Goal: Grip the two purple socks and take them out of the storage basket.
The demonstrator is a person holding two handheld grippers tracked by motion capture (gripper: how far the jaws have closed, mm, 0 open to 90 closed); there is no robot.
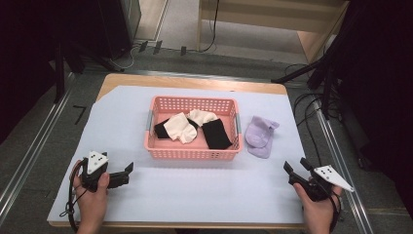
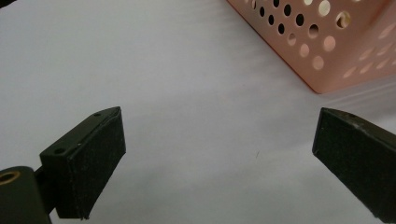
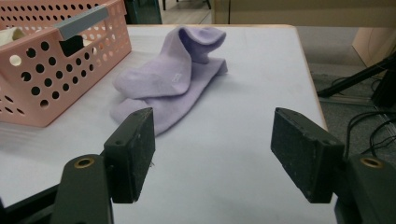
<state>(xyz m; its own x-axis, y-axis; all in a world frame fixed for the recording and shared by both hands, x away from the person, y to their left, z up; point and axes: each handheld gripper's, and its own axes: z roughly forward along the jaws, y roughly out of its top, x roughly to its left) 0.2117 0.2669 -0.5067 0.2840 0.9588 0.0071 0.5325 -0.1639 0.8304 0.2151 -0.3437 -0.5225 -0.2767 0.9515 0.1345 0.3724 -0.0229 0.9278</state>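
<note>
Soft lilac socks (image 3: 173, 84) (folded), perforated pink plastic basket (image 1: 192, 152), both grippers released

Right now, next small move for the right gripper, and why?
Probably ease the right gripper forward and down over the folded lilac fabric socks. Its jaws stand open and empty, the socks lie on the table just ahead, outside the pink perforated plastic basket that already holds black and cream socks.

Bare table (image 1: 204, 190) between grippers and purple sock (image 1: 260, 136) (pink basket (image 1: 192, 152) flanks it).
</note>
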